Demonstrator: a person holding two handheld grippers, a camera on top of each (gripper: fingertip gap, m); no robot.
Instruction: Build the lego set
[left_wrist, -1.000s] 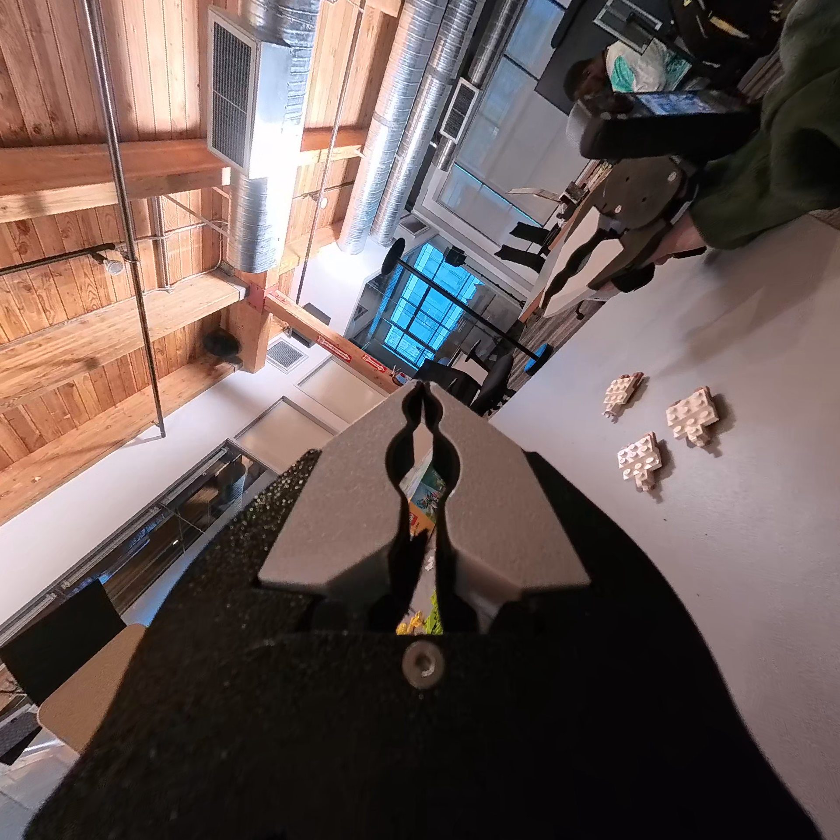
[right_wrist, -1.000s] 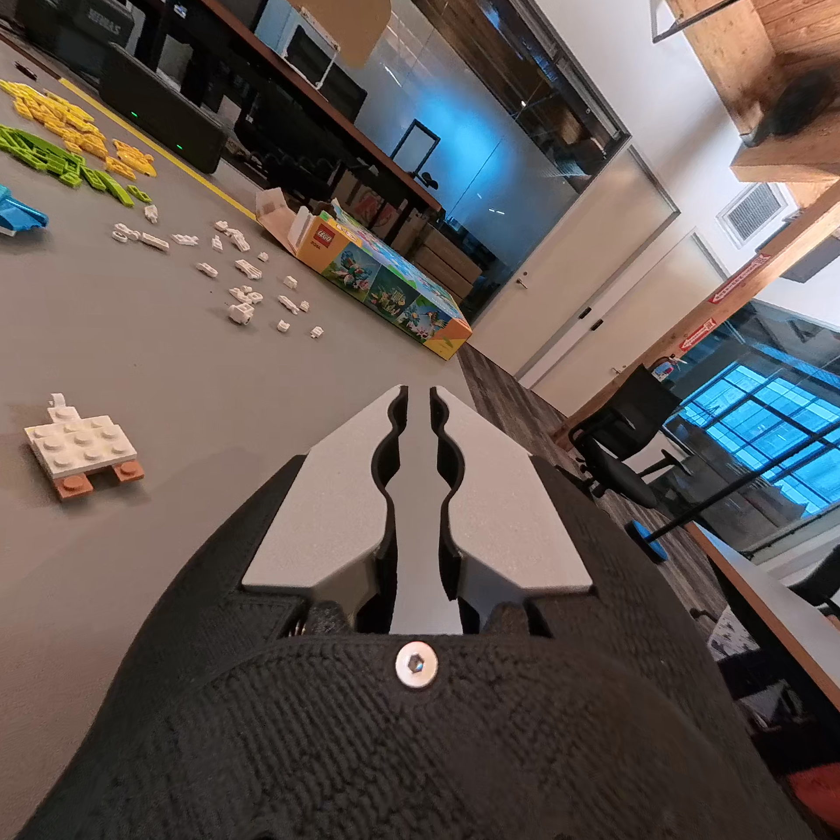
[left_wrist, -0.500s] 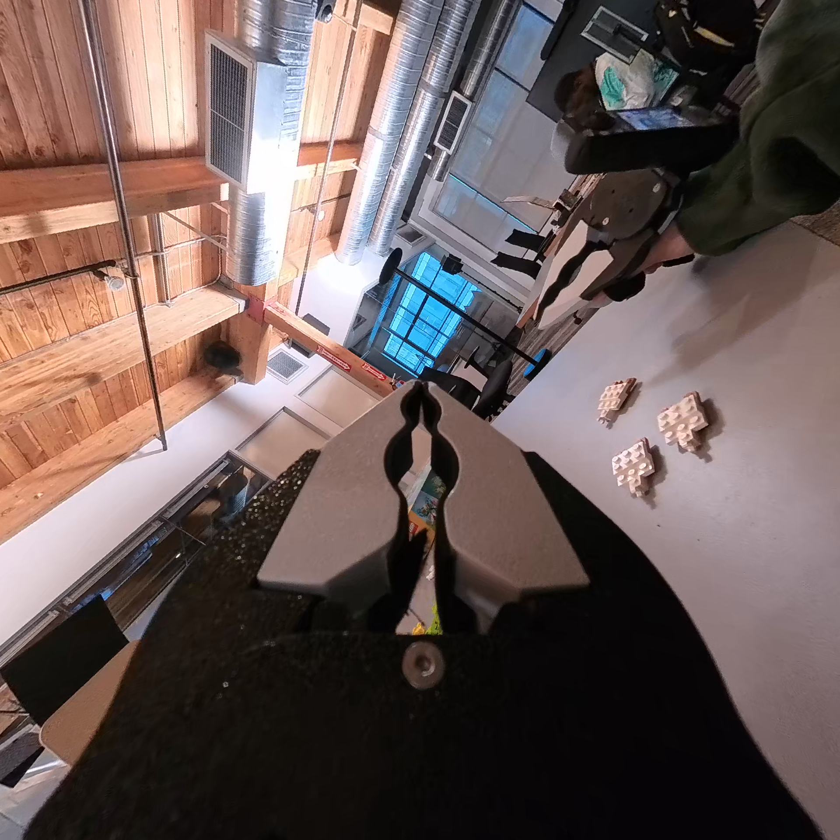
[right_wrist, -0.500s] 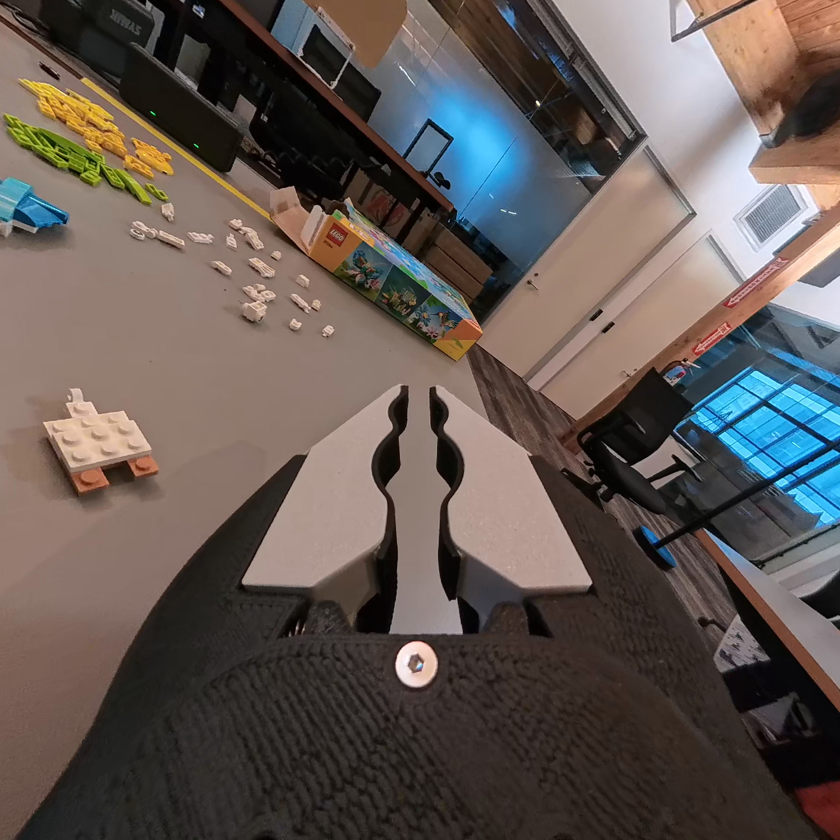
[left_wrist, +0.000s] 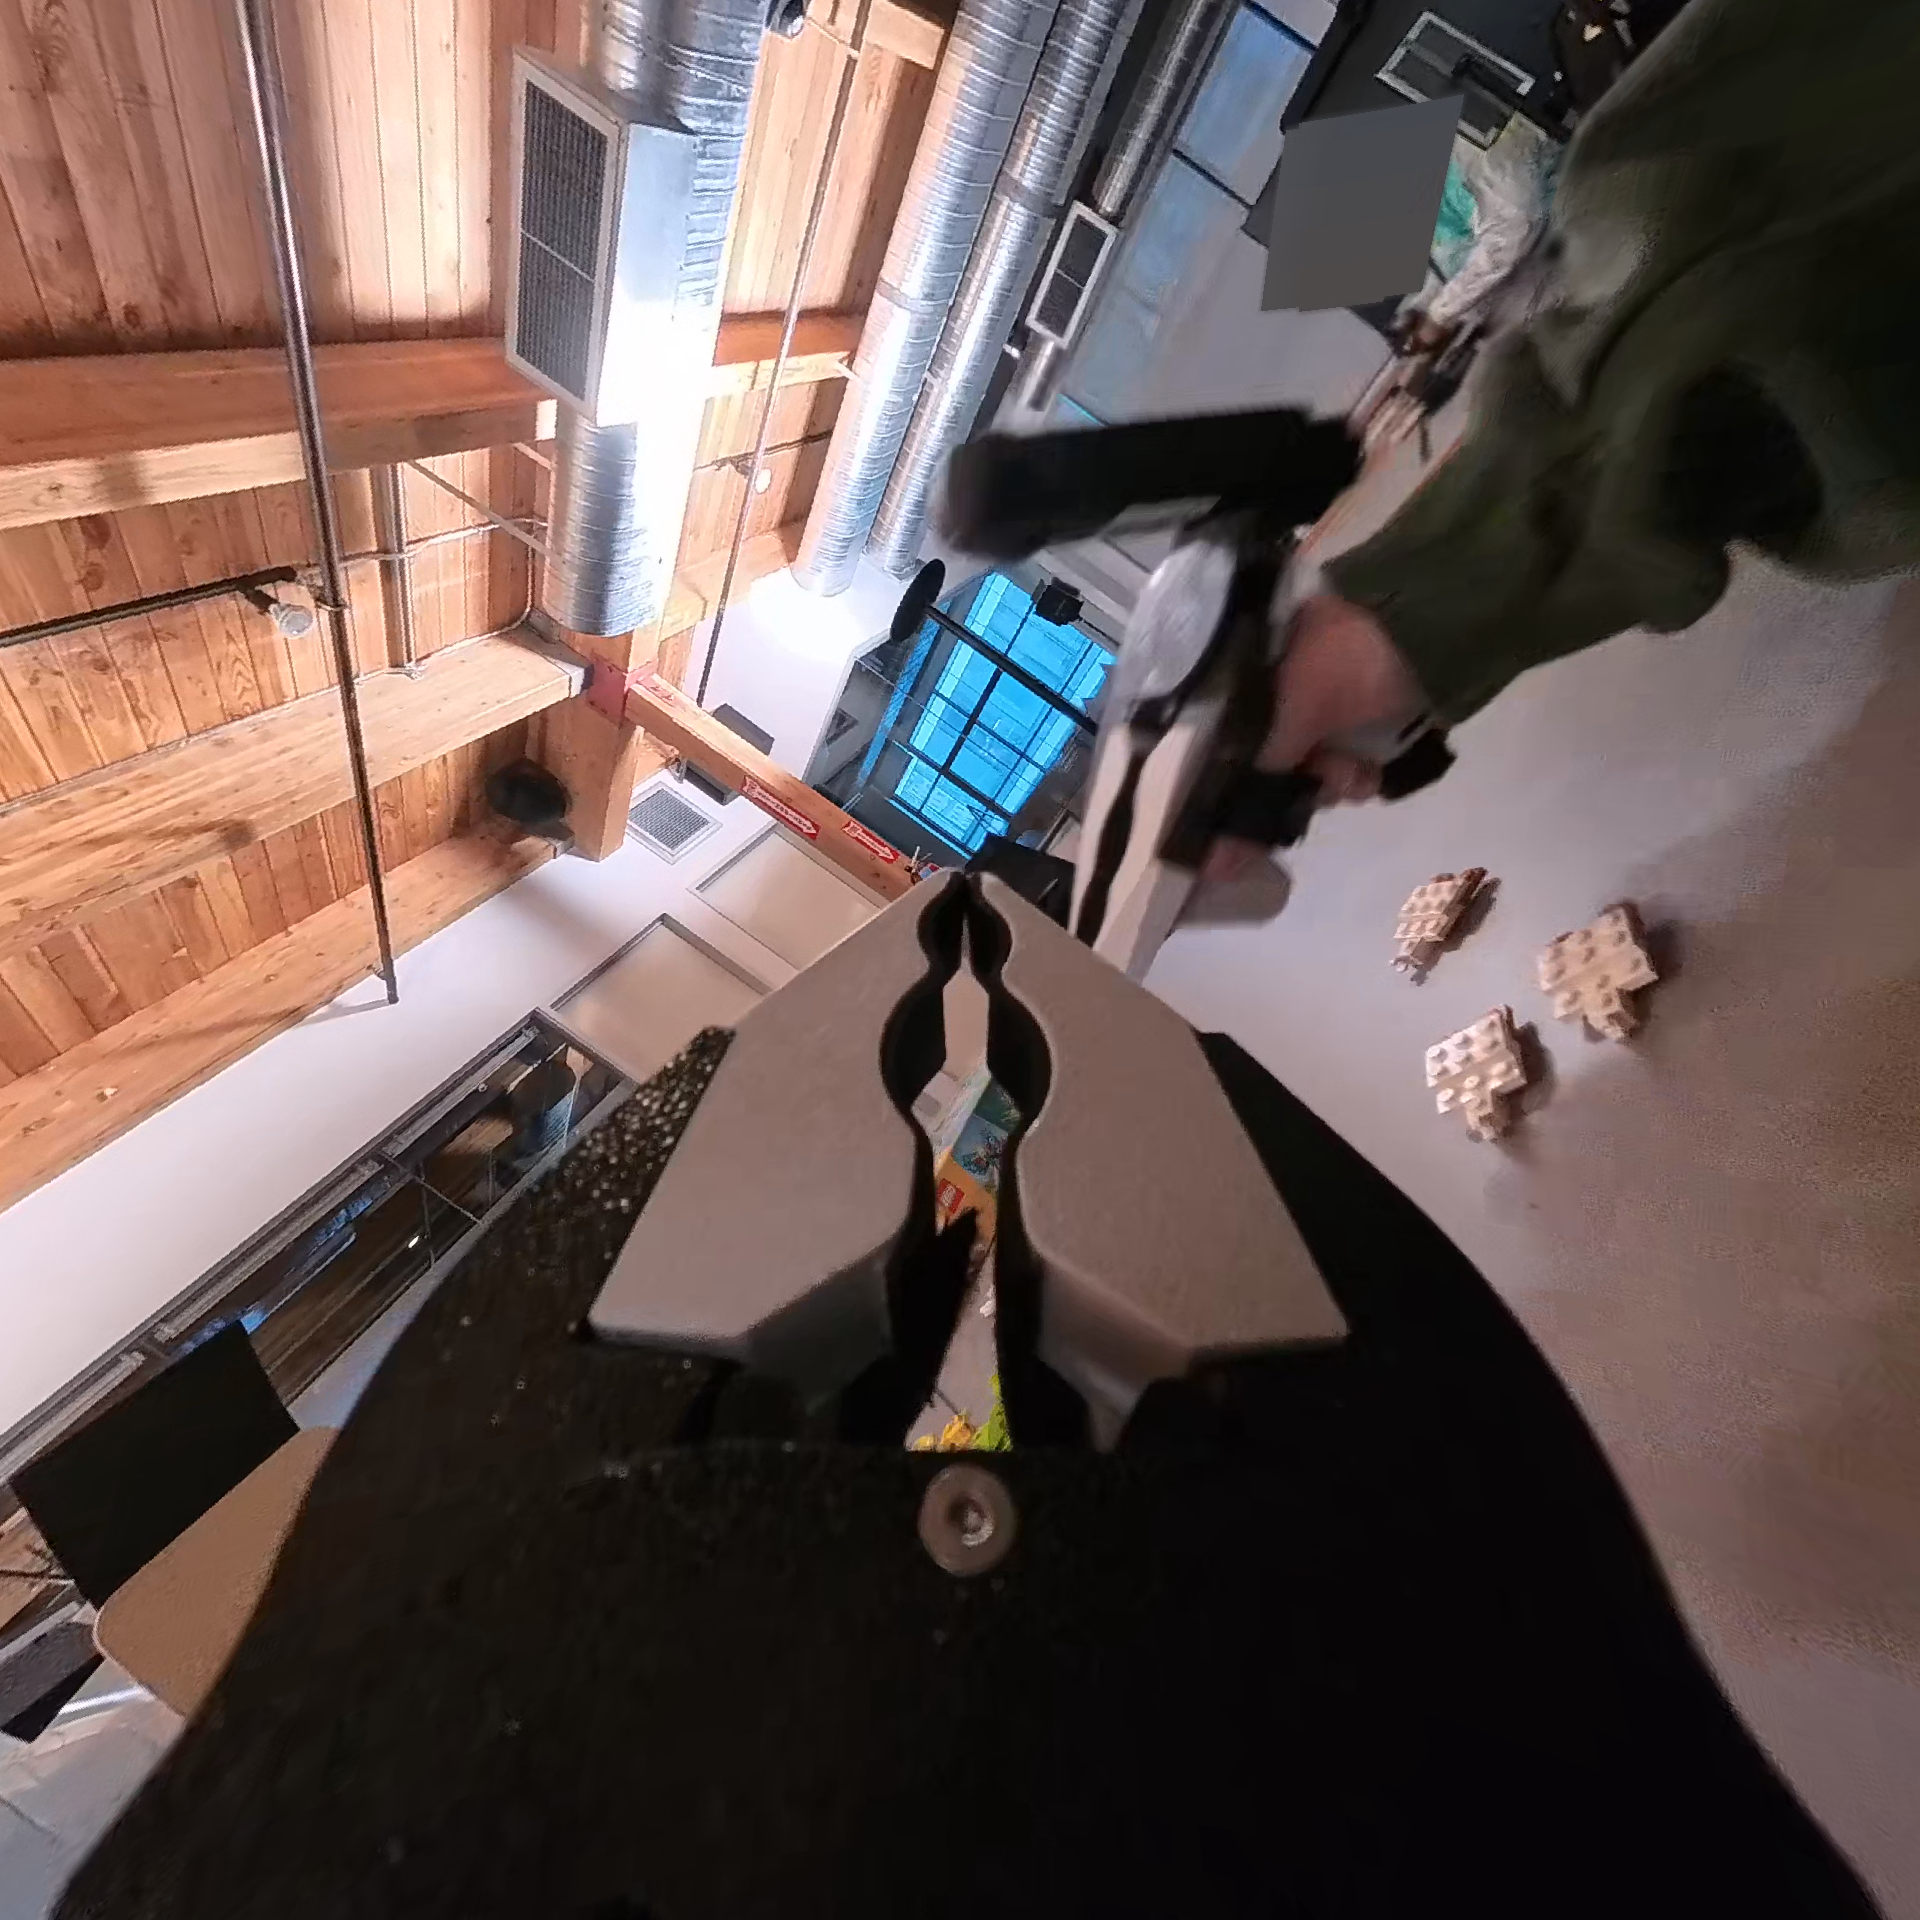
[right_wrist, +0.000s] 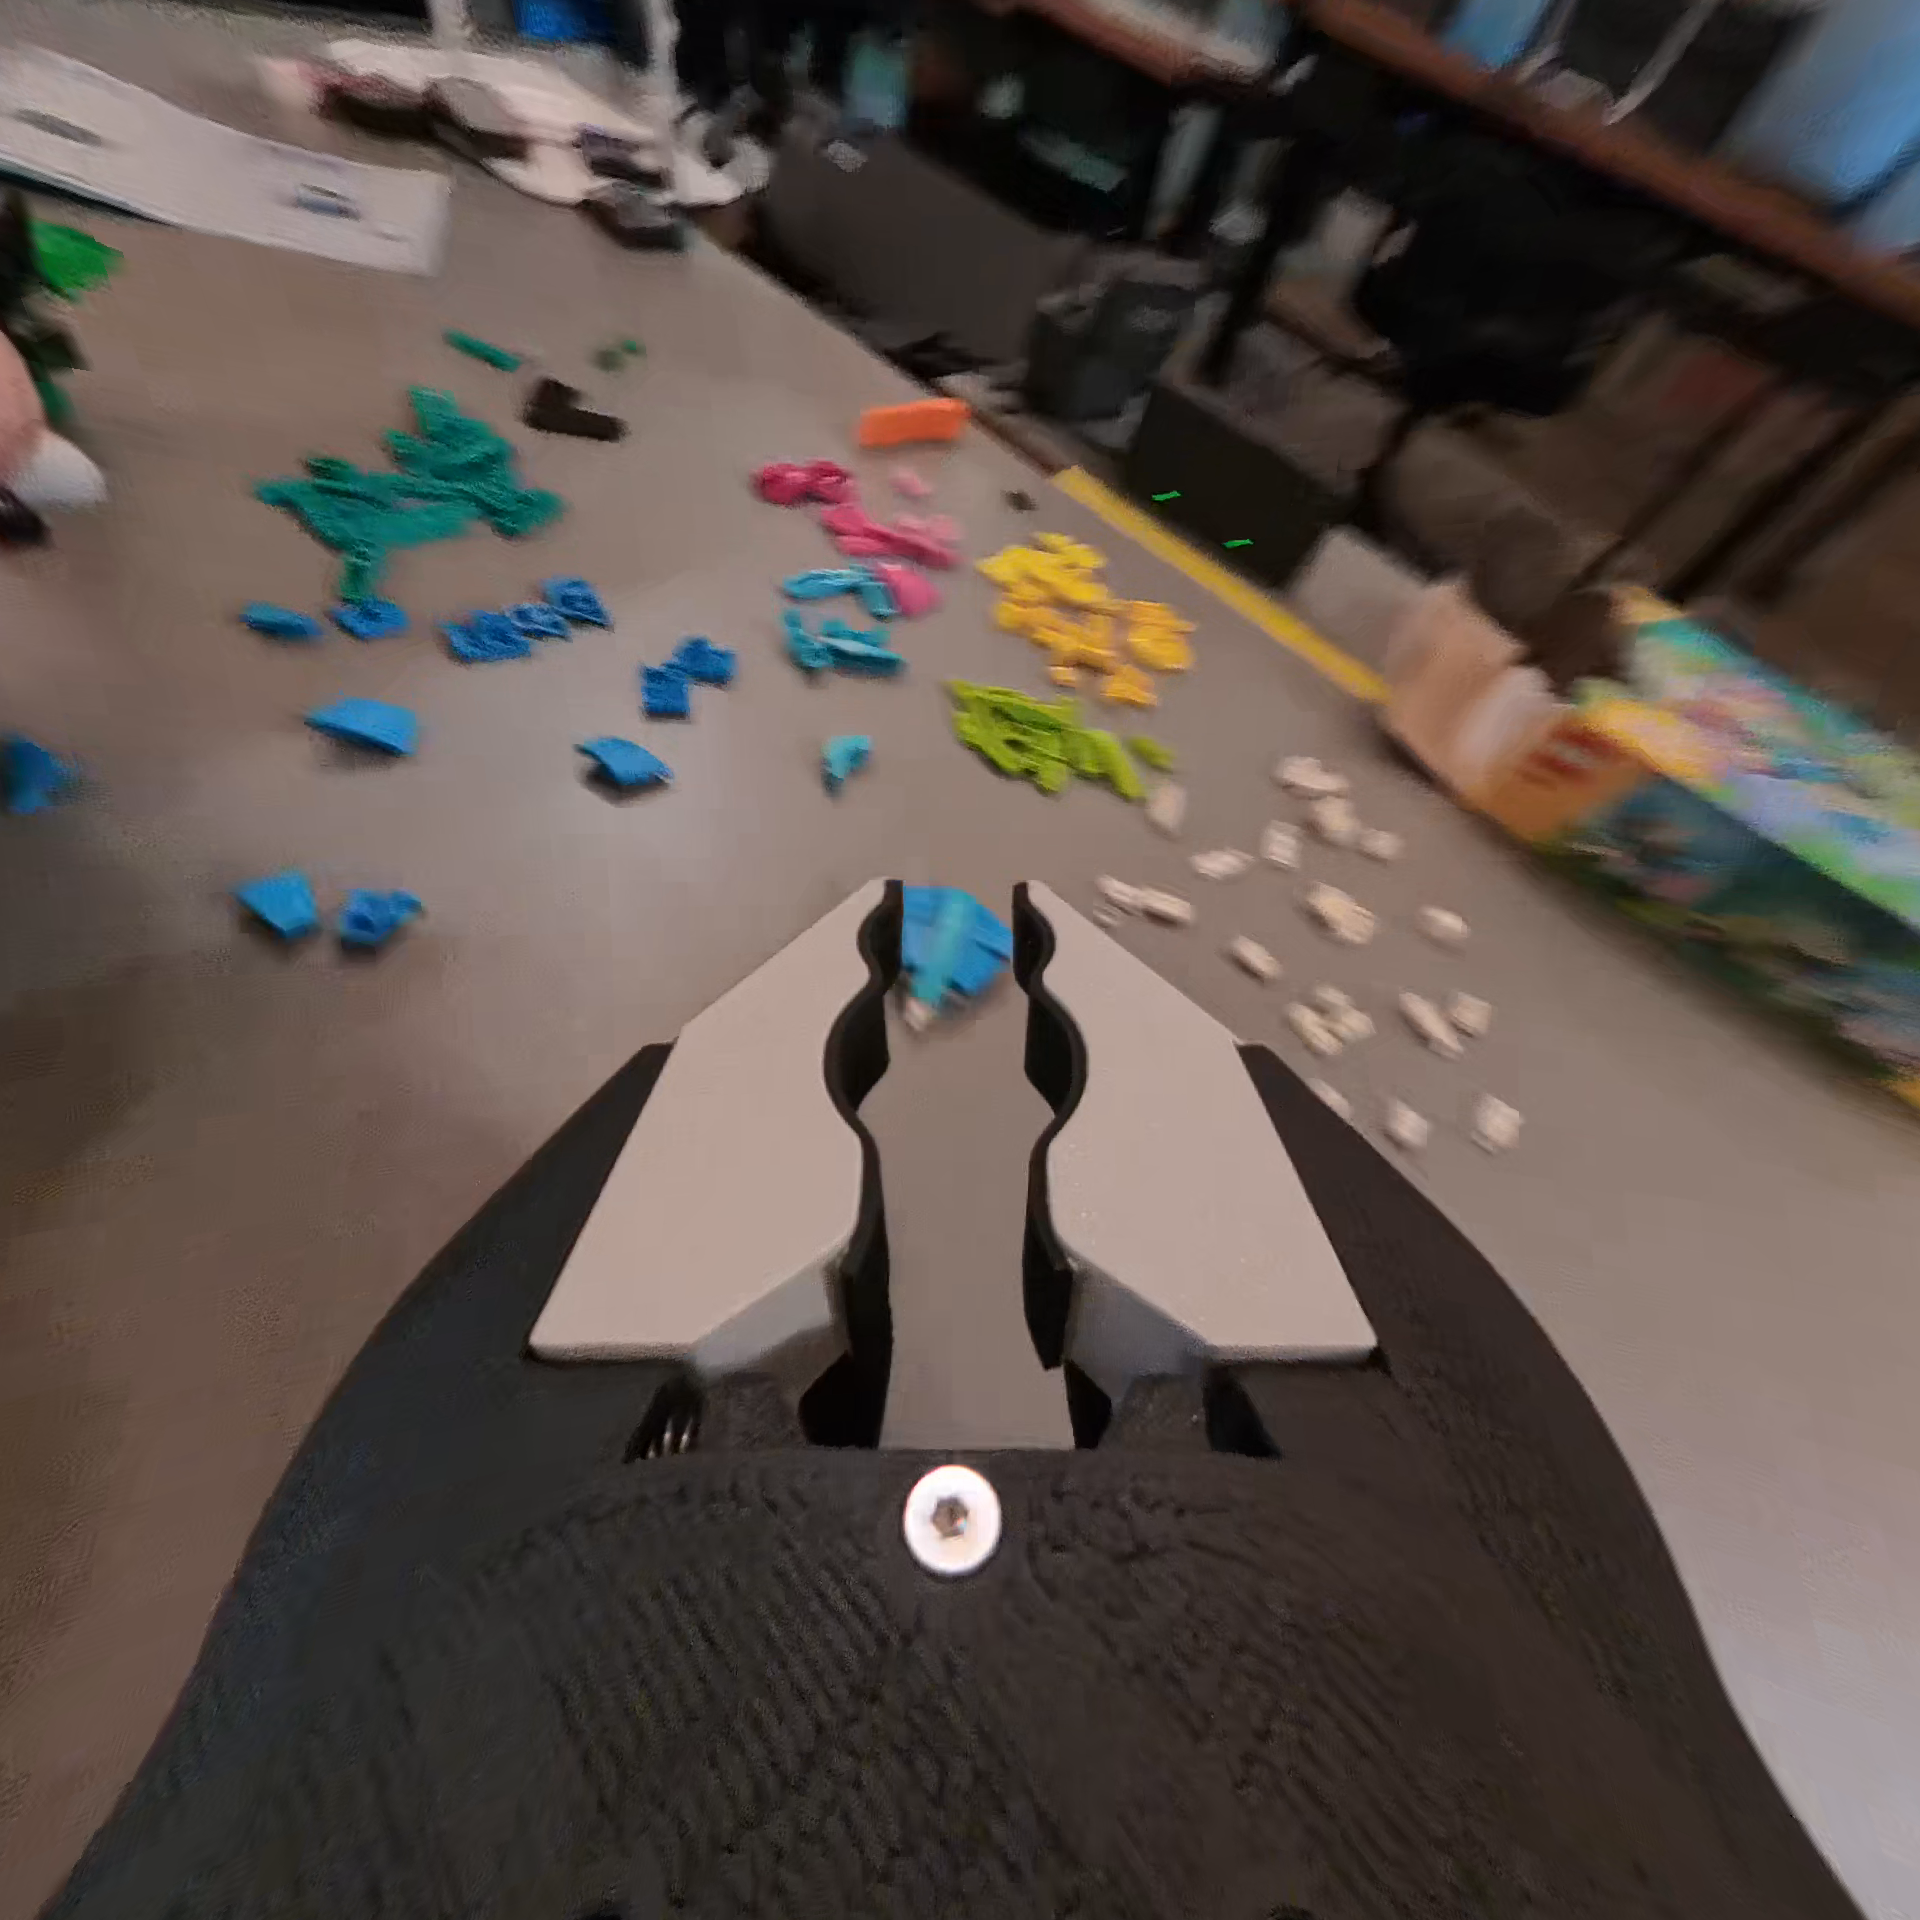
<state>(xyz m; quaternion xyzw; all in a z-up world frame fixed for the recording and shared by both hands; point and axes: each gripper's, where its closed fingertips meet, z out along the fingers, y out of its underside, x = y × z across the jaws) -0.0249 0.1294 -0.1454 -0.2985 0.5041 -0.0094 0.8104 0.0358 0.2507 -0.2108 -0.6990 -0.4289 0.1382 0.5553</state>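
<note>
My left gripper (left_wrist: 964, 883) is shut with nothing between its pads; it is rolled on its side and held in the air, pointing across the room. To its right, three small white and tan brick builds (left_wrist: 1475, 1070) lie on the grey table (left_wrist: 1662, 1351). My right gripper (right_wrist: 956, 891) is open and empty, low over the table (right_wrist: 520, 1039). A blue brick piece (right_wrist: 951, 951) lies on the table just beyond its tips, seen between the fingers and not touched. The right gripper also shows in the left wrist view (left_wrist: 1105, 944), blurred, held by a hand in a green sleeve (left_wrist: 1662, 364).
Loose bricks lie sorted by colour ahead of the right gripper: blue (right_wrist: 675, 675), teal (right_wrist: 426, 488), pink (right_wrist: 883, 530), yellow (right_wrist: 1091, 613), lime (right_wrist: 1039, 732), small white ones (right_wrist: 1330, 914). A colourful cardboard box (right_wrist: 1662, 769) lies at the right table edge. Papers (right_wrist: 208, 177) lie far left.
My right gripper has swung quickly left and down towards the coloured bricks, and its jaws have opened wider. In the left wrist view it has moved closer. My left gripper stays shut.
</note>
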